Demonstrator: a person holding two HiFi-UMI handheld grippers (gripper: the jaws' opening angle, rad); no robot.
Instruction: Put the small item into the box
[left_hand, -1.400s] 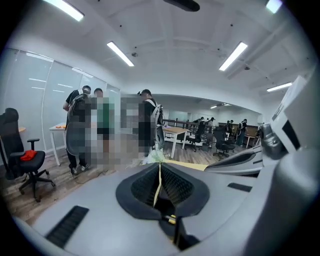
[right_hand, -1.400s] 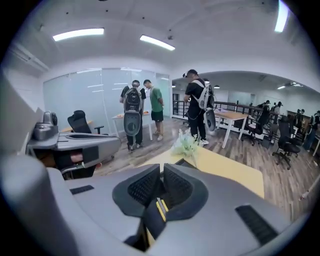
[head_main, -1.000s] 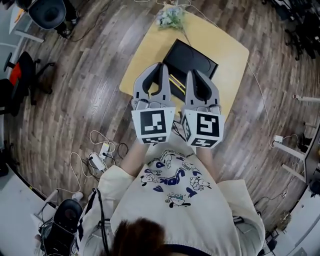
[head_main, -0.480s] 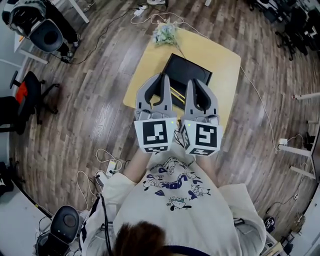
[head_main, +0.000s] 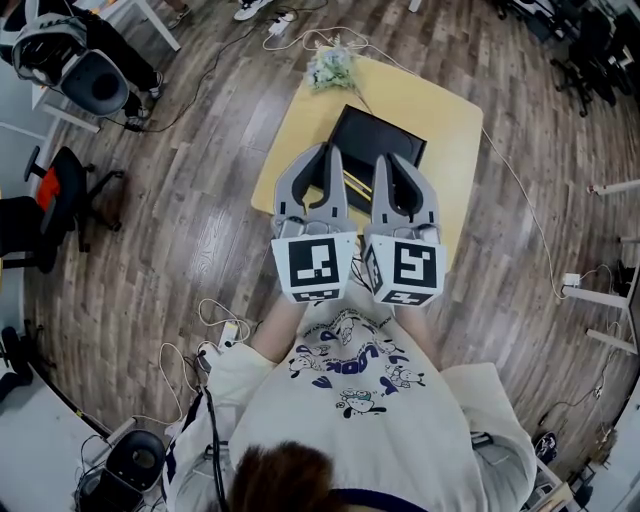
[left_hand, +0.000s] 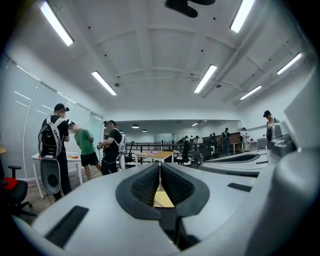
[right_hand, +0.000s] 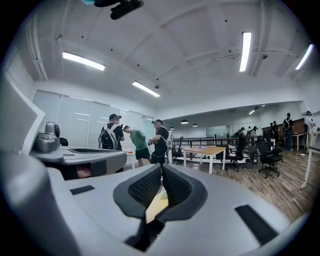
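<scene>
A black box (head_main: 385, 132) lies on a small yellow table (head_main: 455, 130). A thin yellow strip (head_main: 351, 186) shows on it between my grippers; I cannot tell what it is. My left gripper (head_main: 322, 152) and right gripper (head_main: 392, 160) hover side by side over the table's near half, pointing forward and level. In the left gripper view the left gripper (left_hand: 160, 166) has its jaws together with nothing between them. In the right gripper view the right gripper (right_hand: 161, 168) is likewise shut and empty. Only a sliver of table shows below each pair of jaws.
A bunch of pale flowers (head_main: 332, 66) lies at the table's far corner. Cables and a power strip (head_main: 222, 332) trail on the wooden floor to the left. Office chairs (head_main: 60, 195) stand at the left. Several people (left_hand: 82, 150) and tables (right_hand: 207, 151) fill the room ahead.
Both grippers stay side by side and shut. The head view has shifted a little, so the table sits slightly higher in the picture.
</scene>
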